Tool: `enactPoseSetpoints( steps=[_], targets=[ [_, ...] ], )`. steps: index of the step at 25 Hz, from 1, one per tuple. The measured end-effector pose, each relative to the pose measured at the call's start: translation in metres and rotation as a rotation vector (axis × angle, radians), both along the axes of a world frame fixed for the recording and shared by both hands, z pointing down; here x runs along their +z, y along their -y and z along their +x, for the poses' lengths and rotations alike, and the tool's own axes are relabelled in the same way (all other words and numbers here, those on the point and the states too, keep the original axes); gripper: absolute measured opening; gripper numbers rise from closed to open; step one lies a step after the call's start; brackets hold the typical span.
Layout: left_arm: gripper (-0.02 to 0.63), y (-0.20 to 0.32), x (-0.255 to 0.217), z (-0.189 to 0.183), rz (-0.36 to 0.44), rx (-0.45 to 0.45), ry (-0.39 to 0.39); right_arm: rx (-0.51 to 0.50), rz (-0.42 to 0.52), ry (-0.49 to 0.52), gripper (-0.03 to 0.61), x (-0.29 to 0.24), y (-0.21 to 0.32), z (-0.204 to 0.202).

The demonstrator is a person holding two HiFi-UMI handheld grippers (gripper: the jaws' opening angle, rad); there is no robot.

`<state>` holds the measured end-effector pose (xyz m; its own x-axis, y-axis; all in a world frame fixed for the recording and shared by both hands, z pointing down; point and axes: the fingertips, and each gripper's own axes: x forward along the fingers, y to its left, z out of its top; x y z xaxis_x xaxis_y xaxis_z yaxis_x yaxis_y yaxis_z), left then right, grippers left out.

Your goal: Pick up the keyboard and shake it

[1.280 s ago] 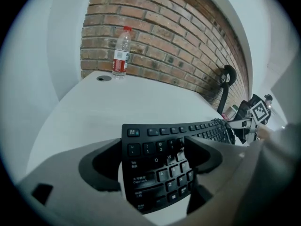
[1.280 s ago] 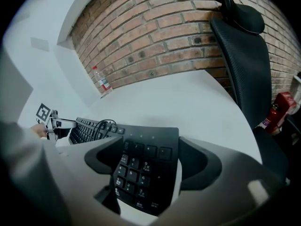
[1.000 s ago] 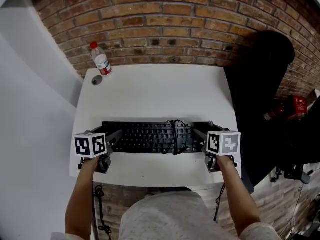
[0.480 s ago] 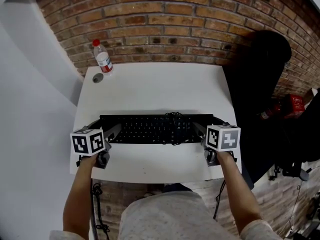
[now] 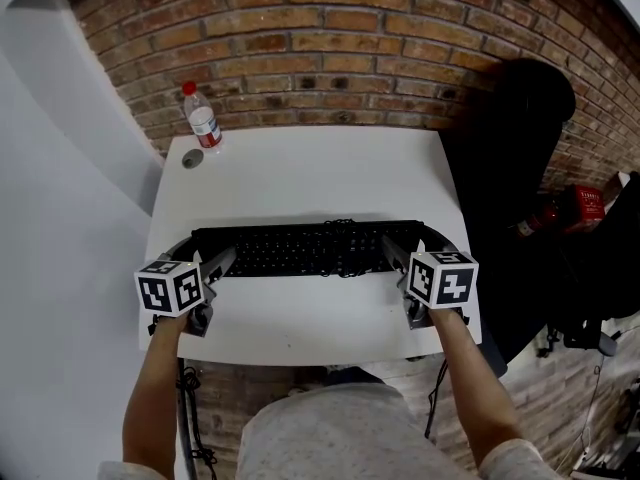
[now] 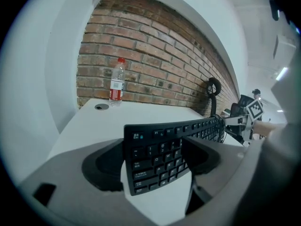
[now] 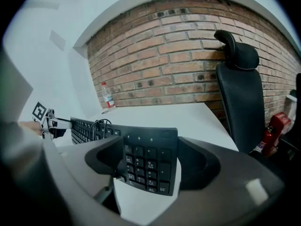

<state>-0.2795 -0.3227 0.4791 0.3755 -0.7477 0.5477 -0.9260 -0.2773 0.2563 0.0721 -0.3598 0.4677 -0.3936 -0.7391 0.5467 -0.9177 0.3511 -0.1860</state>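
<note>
Your left tool [image 5: 201,255] has the left end of the long black computer keyboard [image 5: 300,250] between its jaws, which are closing on the near and far edges, pads against them. Your right tool [image 5: 415,247] is clamped the same way across the number-pad end. Held at both ends, the keyboard runs left to right over the near half of the white rectangular worktop [image 5: 310,173] and looks raised off it, its keys tipped toward you. A loose coil of thin black cable [image 5: 346,247] lies on the keys right of centre.

At the far left corner of the worktop stands a clear plastic bottle with a red cap and red label [image 5: 203,120], with a small grey round lid [image 5: 192,159] just beside it on the near side. Behind runs the red brick wall [image 5: 330,48]; a black mesh office chair [image 5: 520,118] stands to the right of the worktop.
</note>
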Motion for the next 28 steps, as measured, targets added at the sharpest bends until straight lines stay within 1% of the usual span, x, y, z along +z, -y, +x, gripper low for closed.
enactPoseSetpoints(
  steps=[4, 10, 18, 28],
  targets=[
    [0.362, -0.006, 0.000, -0.001, 0.015, 0.002, 0.015, 0.001, 0.049, 0.005, 0.360, -0.004, -0.009, 0.001],
    [0.364, -0.017, -0.002, 0.001, 0.025, 0.013, 0.024, 0.002, 0.084, 0.008, 0.356, -0.007, -0.022, 0.003],
    [0.367, -0.038, -0.006, 0.004, 0.026, 0.028, 0.038, -0.008, 0.102, 0.008, 0.347, -0.012, -0.043, 0.005],
    [0.371, -0.065, -0.005, 0.007, 0.028, 0.054, 0.063, -0.011, 0.124, -0.042, 0.333, -0.012, -0.072, 0.008]
  ],
)
